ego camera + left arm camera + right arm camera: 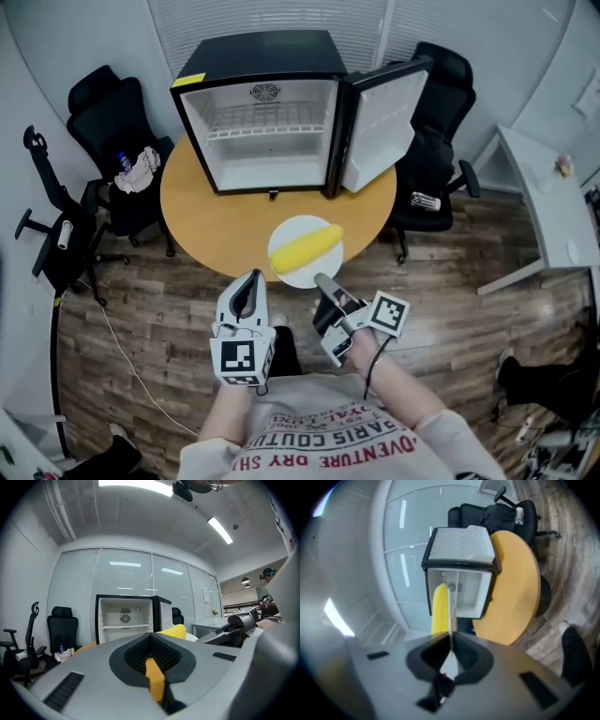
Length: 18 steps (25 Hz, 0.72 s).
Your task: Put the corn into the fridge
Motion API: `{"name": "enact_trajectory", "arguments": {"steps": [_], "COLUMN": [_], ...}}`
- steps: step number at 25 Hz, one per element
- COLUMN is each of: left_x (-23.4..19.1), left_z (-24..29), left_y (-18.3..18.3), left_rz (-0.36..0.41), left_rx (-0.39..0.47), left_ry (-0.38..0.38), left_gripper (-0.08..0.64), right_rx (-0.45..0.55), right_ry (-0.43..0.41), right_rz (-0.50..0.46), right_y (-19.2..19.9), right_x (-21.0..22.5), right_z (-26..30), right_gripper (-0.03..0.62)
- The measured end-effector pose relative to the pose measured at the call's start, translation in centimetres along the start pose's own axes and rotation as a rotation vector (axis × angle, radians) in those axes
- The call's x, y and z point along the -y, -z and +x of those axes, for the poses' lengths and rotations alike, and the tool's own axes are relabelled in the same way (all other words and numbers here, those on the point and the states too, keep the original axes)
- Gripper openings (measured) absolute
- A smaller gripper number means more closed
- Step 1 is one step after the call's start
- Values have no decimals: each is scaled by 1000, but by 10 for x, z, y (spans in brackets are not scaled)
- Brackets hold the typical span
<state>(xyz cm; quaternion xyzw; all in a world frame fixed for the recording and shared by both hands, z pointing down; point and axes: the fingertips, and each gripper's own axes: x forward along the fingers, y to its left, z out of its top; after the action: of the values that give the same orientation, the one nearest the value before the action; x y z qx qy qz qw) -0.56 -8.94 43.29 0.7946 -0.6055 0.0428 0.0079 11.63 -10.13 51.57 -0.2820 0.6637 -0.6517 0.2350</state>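
grey left gripper (251, 284), right gripper (322, 279); pale shirt (328, 441), red lettering

Low in frame, the left gripper (251, 281) is held level, jaws together; the right gripper (322, 279), rolled sideways, is clamped on the plate (291, 230) rim.

fridge (258, 112): sits at the back of the surface (206, 225), door (384, 122) hanging out right | corn (307, 247): on the plate (309, 274), in front of the fridge, by the near edge | right gripper (322, 279): jaws on plate's near rim | left gripper (249, 284): just left of it
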Motion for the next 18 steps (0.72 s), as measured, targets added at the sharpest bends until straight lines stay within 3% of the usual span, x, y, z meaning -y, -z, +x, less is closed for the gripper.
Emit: {"name": "enact_trajectory", "arguments": {"steps": [18], "left_x": [-140], "left_z": [170], "left_y": [-24], "left_rz": [25], "left_rx": [43], "left_ry": [121], "left_gripper": [29], "right_rx": [142], "right_ry": [-9], "right_rz": [-11], "right_y": [-87], "right_x": [-21], "right_z": [190], "right_gripper": [40]}}
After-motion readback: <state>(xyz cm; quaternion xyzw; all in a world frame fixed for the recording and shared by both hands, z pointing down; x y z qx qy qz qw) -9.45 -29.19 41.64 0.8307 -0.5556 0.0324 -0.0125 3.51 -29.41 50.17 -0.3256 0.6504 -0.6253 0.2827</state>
